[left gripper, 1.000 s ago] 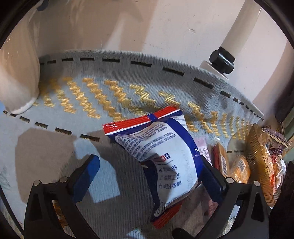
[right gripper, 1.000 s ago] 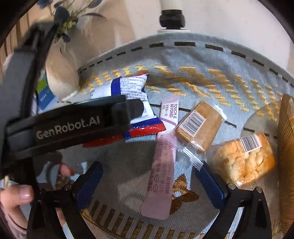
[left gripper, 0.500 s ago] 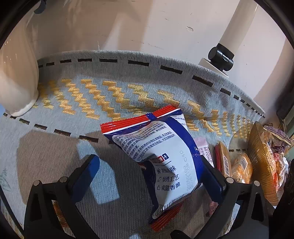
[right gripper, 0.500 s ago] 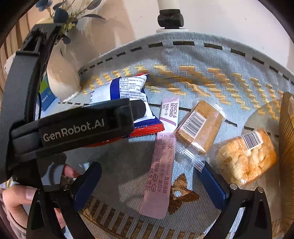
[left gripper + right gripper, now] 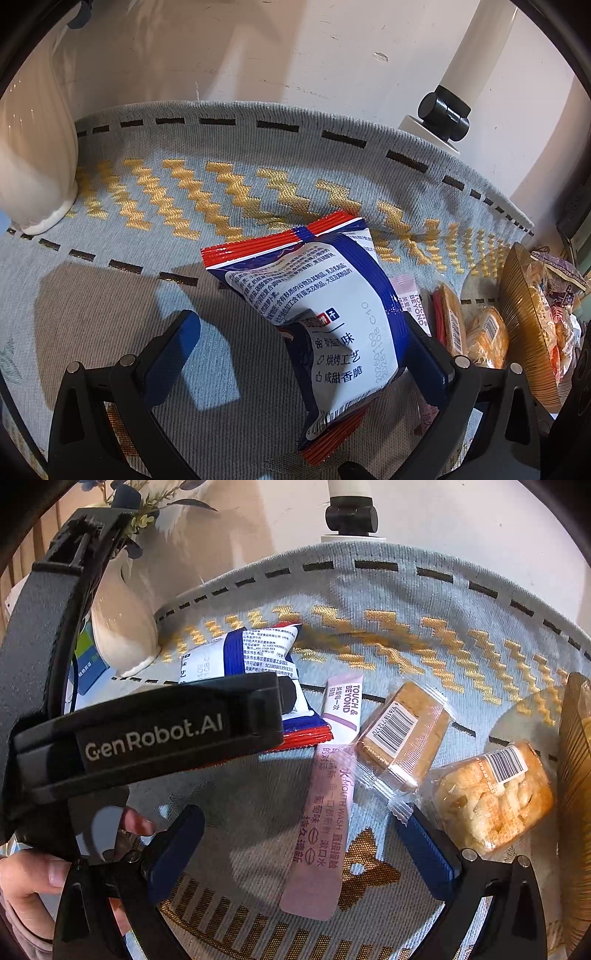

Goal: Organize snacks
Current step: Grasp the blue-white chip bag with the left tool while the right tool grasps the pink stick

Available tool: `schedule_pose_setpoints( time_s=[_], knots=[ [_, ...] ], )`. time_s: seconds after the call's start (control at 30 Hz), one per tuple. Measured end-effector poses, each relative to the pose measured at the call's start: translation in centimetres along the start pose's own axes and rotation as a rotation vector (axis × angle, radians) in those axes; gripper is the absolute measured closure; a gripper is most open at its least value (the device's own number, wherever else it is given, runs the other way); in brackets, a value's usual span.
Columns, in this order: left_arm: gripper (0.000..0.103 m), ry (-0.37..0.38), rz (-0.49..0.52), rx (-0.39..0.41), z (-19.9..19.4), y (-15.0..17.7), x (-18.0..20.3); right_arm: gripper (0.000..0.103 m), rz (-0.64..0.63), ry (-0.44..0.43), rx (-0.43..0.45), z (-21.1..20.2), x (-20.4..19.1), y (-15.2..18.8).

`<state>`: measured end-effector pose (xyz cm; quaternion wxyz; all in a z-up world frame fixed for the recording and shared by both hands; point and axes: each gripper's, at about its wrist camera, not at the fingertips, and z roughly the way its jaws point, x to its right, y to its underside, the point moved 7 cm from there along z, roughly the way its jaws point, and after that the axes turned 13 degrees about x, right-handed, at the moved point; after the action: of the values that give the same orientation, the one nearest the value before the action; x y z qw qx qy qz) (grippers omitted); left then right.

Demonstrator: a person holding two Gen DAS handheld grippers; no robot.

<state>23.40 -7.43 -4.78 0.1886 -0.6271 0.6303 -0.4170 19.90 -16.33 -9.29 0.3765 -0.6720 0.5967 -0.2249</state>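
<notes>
A blue, white and red snack bag (image 5: 328, 317) lies tilted on the grey and gold cloth (image 5: 184, 177), between the fingers of my left gripper (image 5: 297, 321). It leans on the right finger; the jaws stand wide apart. In the right wrist view the same bag (image 5: 258, 653) sits partly under the left gripper's housing (image 5: 155, 734). My right gripper (image 5: 299, 814) is open above a pink sachet (image 5: 325, 812). To the right lie a brown biscuit pack (image 5: 402, 731) and an orange puffed snack pack (image 5: 491, 797).
A gold tray (image 5: 524, 332) holding wrapped snacks stands at the right edge of the cloth. A white vase (image 5: 33, 147) stands at the far left, a white pole with a black clamp (image 5: 443, 114) at the back. A person's hand (image 5: 29, 878) holds the left gripper.
The left gripper has crept slightly right and forward, with the bag still between its fingers. The right gripper has shifted a little; both stay open.
</notes>
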Motion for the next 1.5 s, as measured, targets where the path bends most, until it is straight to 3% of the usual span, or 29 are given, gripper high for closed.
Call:
schedule_pose_setpoints(
  time_s=[1.17,1.23,1.27,1.3,1.33,1.37,1.4,1.5],
  knots=[
    [0.000,-0.001,0.004,0.002,0.0,0.1,0.1,0.001,0.027,-0.022,0.011,-0.7,0.5,-0.1],
    [0.000,-0.002,0.005,0.002,0.1,0.1,0.1,0.019,0.056,0.008,0.034,-1.1,1.2,-0.3],
    [0.001,0.003,0.010,0.002,0.0,0.1,0.1,0.035,0.080,0.028,0.048,-1.3,1.8,-0.5],
    [0.017,0.031,0.018,0.010,-0.2,0.1,0.5,0.050,0.098,0.034,0.056,-1.5,2.1,-0.5],
    [0.049,0.105,0.032,0.025,-0.6,0.1,1.4,0.059,0.116,0.033,0.062,-1.6,2.5,-0.6],
    [0.050,0.081,0.066,0.052,-1.1,0.0,1.6,0.078,0.136,0.026,0.069,-1.7,2.8,-0.6],
    [0.052,0.063,0.094,0.066,-1.4,-0.1,1.8,0.088,0.162,-0.001,0.064,-1.6,3.1,-0.5],
    [0.053,0.080,0.103,0.064,-1.4,0.0,2.1,0.090,0.238,-0.066,0.075,-1.8,3.7,-0.6]
  ],
)
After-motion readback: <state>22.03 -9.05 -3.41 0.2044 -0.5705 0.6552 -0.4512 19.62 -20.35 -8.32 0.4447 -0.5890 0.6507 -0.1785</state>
